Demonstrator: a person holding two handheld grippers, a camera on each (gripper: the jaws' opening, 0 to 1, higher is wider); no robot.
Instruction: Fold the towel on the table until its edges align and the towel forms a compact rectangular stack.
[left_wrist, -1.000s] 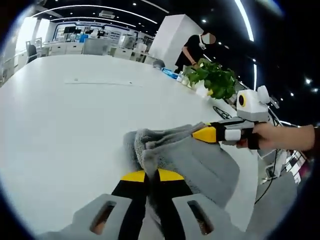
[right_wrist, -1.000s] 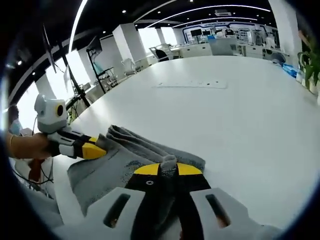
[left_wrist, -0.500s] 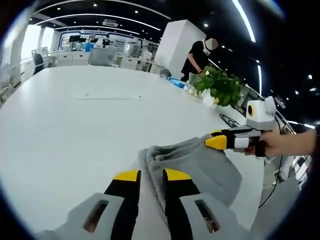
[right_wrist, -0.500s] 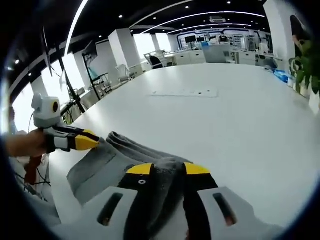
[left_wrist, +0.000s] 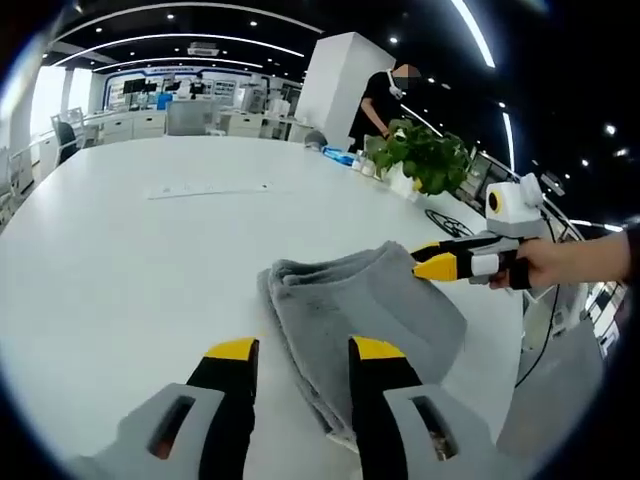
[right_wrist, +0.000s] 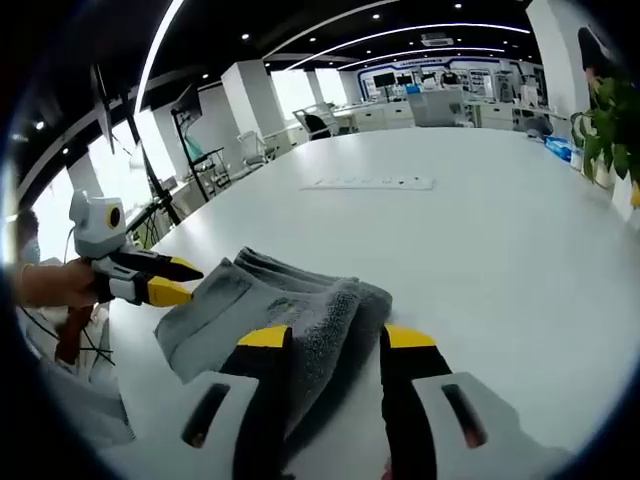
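Folded grey towel (left_wrist: 365, 310) flat on white desk (left_wrist: 120, 260), left hand-held gripper (left_wrist: 298, 352) and right hand-held gripper (right_wrist: 335, 338) both spread apart, gripping nothing.

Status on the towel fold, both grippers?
Left gripper open. Right gripper open. Towel folded, flat on table, nothing gripping it. Nothing in the way.

**Open bench ahead, clutter at one edge**

The white bench (left_wrist: 120, 250) lies bare and wide beyond the folded towel (left_wrist: 370, 310), giving free passage forward for either gripper. Along the far right edge in the left gripper view stand a potted plant (left_wrist: 425, 160) and small items, with a person (left_wrist: 378, 100) behind them. The right gripper (left_wrist: 432, 262) sits just beside the towel's corner.
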